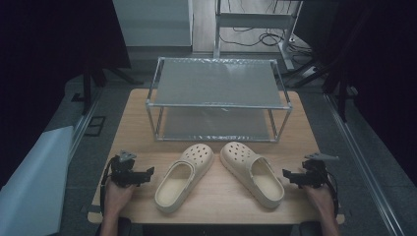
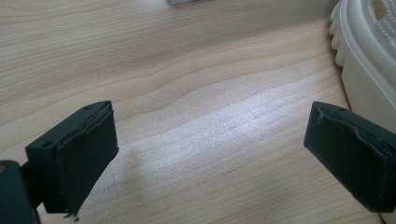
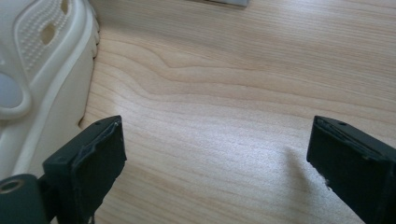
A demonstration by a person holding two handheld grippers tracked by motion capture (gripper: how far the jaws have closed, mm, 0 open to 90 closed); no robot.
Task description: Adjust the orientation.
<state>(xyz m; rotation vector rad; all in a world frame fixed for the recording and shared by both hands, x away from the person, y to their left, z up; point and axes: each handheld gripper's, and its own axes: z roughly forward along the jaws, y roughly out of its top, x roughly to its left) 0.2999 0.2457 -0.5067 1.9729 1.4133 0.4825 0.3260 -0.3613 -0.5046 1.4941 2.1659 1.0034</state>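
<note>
Wooden table [image 1: 137,123], dim cluttered room

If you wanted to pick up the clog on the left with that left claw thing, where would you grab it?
Probably the side wall of the left clog beside its foot opening, coming in from the table's left edge, where the open left gripper already sits. That rim is thin and upright, so one jaw could go inside and one outside. The rounded toe looks too wide and sloped for a sure grip.
</note>
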